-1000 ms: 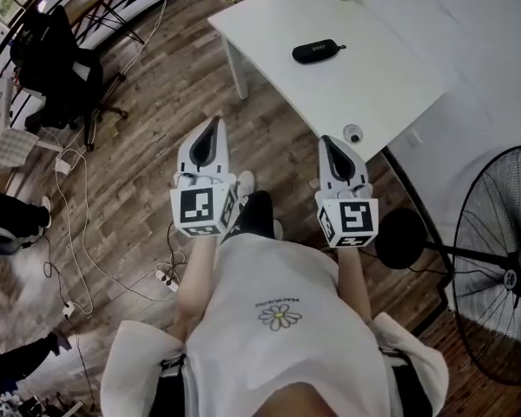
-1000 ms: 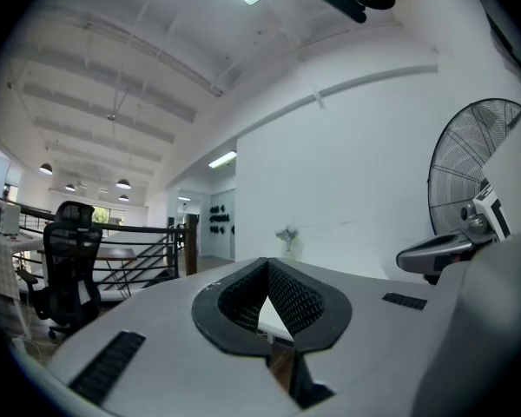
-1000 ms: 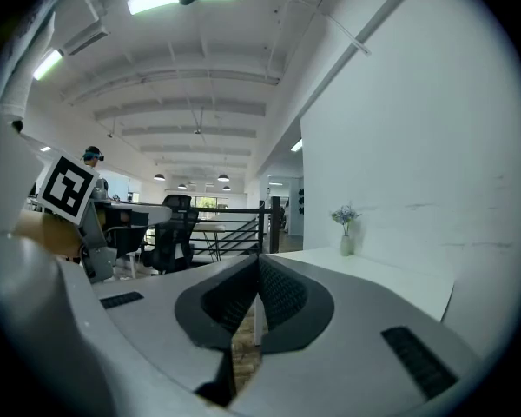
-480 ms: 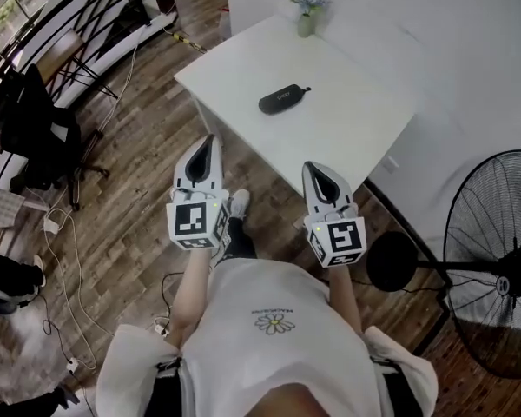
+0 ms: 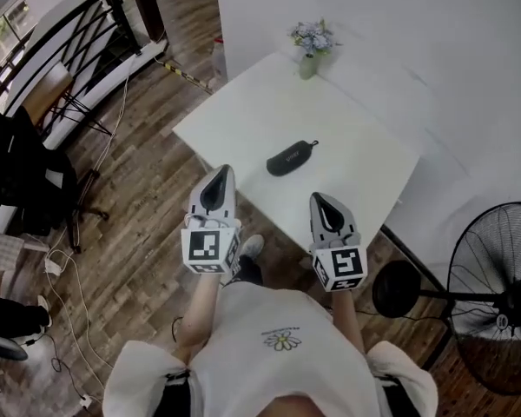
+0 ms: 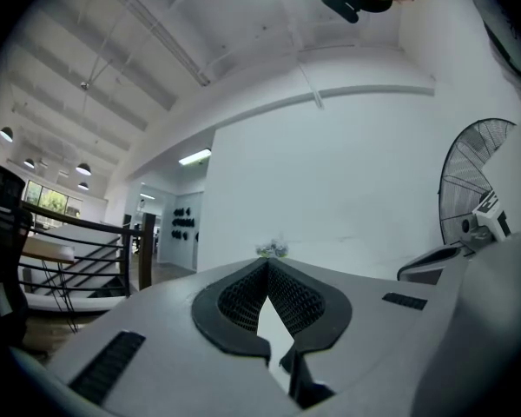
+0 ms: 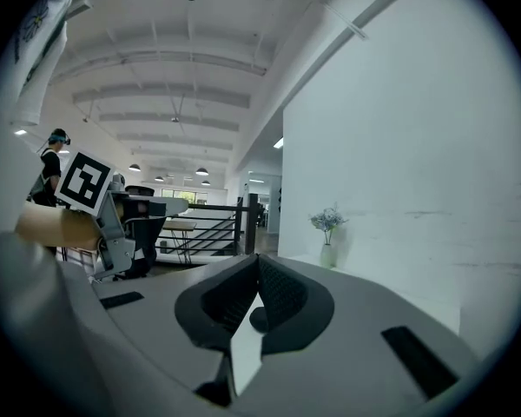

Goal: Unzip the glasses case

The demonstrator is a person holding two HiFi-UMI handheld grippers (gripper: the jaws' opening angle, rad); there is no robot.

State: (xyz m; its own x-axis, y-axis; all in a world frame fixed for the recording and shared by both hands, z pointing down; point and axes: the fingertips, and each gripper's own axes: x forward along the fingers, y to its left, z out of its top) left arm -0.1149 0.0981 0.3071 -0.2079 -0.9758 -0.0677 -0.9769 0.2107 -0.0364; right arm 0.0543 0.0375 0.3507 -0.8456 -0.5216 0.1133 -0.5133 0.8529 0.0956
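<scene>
While both grippers, left (image 5: pixel 220 176) and right (image 5: pixel 319 200), are hovering with jaws pressed together and empty, we are judging the case (image 5: pixel 292 158) mid-table (image 5: pixel 356 111): light, stiff, slippery; we are advising pinning its body and pinching the pull (image 5: pixel 313 143).

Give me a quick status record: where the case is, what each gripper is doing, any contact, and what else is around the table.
case: black glasses case lying flat near the middle of the white table; looks closed, zip too small to read
left gripper: jaws together, empty, by the table's near edge
right gripper: jaws together, empty, by the table's near edge
contact: none; both grippers are apart from the case
also on table: vase of flowers at the far corner
nearby: standing fan on the floor at the right
</scene>
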